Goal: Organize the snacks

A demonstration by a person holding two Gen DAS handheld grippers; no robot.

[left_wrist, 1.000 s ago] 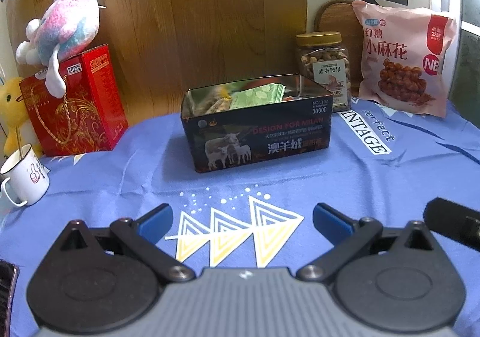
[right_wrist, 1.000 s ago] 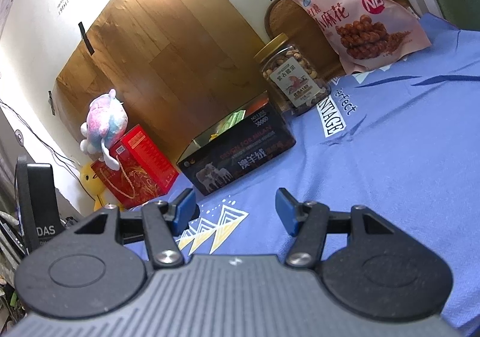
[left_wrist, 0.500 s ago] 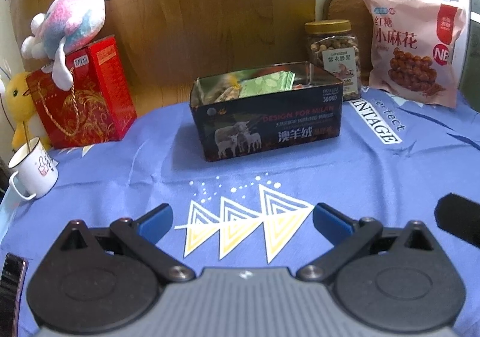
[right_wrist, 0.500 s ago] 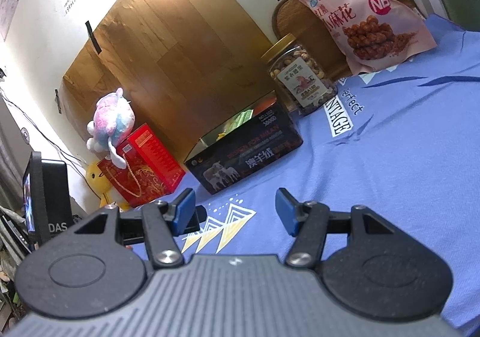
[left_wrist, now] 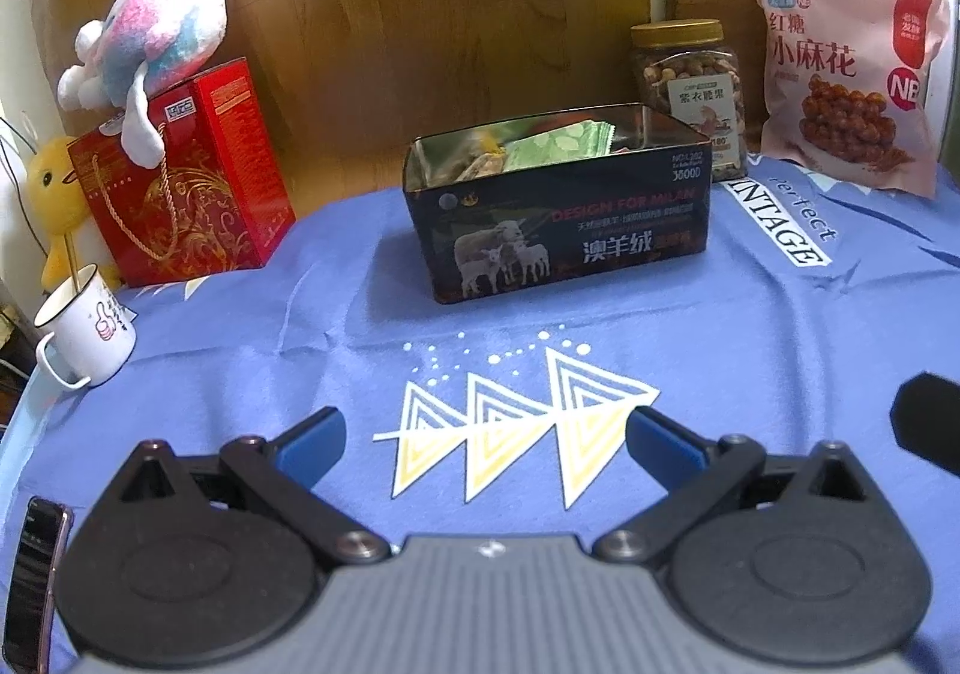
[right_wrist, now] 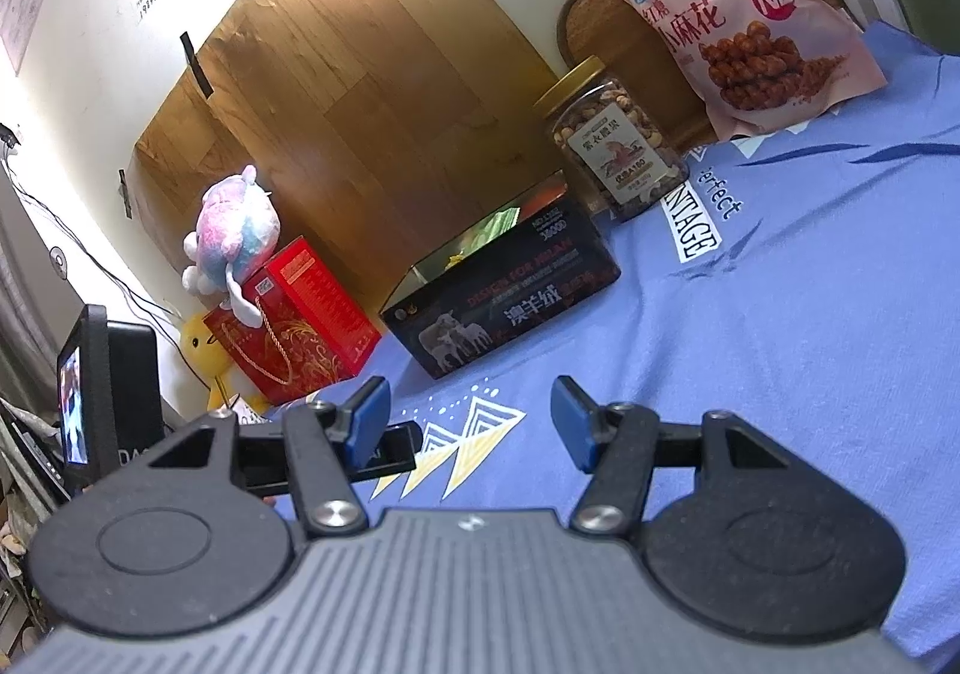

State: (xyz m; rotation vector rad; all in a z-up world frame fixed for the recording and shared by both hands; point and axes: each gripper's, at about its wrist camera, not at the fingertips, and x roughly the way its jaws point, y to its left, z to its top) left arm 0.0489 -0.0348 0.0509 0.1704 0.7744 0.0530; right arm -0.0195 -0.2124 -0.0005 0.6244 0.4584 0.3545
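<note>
A dark open tin box (left_wrist: 570, 230) with sheep printed on it stands mid-table and holds green snack packets (left_wrist: 555, 140); it also shows in the right wrist view (right_wrist: 510, 302). A nut jar (left_wrist: 690, 86) with a gold lid stands behind it on the right, and a pink snack bag (left_wrist: 840, 86) leans at the far right. Both also show in the right wrist view: the jar (right_wrist: 618, 146) and the bag (right_wrist: 744, 20). My left gripper (left_wrist: 483, 437) is open and empty, low over the blue cloth in front of the box. My right gripper (right_wrist: 471, 422) is open and empty.
A red gift box (left_wrist: 186, 182) with a plush toy (left_wrist: 156, 38) on top stands at the left. A white mug (left_wrist: 84, 332) sits by the left edge, a phone (left_wrist: 33, 566) at the near left. A blue printed cloth (left_wrist: 750, 344) covers the table.
Both grippers have drawn back and shifted a little; the tin box now sits slightly farther right in the left wrist view. Both stay open and empty.
</note>
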